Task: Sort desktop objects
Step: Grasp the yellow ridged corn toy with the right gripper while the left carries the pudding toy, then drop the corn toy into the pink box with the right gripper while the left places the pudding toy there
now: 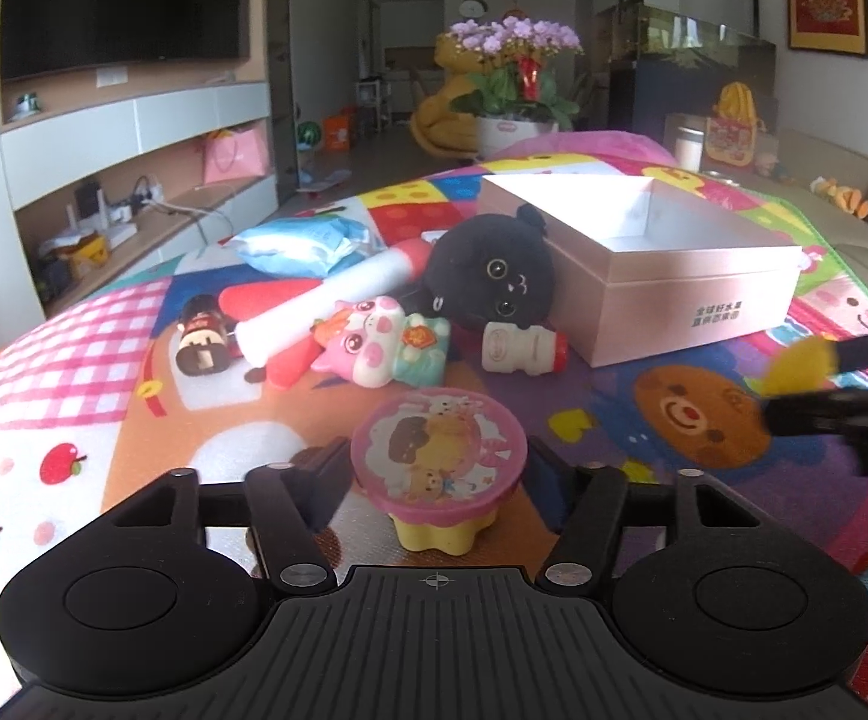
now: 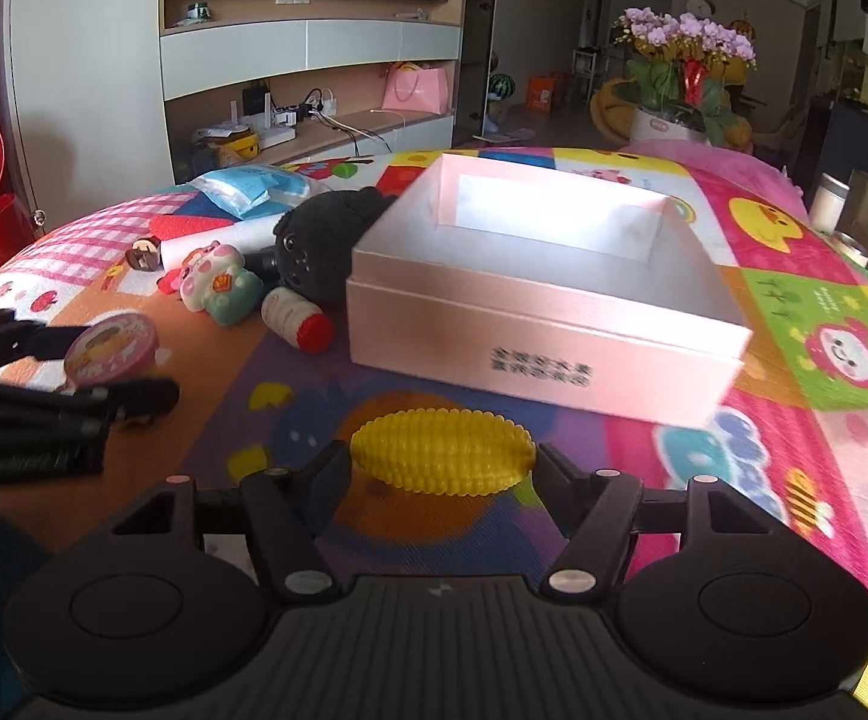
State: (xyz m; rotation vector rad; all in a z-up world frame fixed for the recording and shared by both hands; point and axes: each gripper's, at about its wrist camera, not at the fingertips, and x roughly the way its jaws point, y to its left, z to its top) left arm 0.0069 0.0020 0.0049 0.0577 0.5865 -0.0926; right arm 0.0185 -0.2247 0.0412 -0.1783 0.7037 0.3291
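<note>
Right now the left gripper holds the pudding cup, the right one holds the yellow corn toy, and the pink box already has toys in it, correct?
Not quite: the pink box is empty, as the right wrist view shows. The rest stands: left gripper on the pudding cup, right gripper on the corn toy.

One open pink box point(image 2: 530, 324), one black plush point(image 1: 488, 282), one small milk bottle point(image 1: 521, 348), one pudding cup point(image 1: 437, 459), one yellow corn toy point(image 2: 443, 450), perhaps two squishy figures among the clutter point(image 1: 386, 342)

Box lettering point(image 2: 541, 373) blurred — unreadable; right tongs point(image 1: 794, 387) smeared, cut off.
</note>
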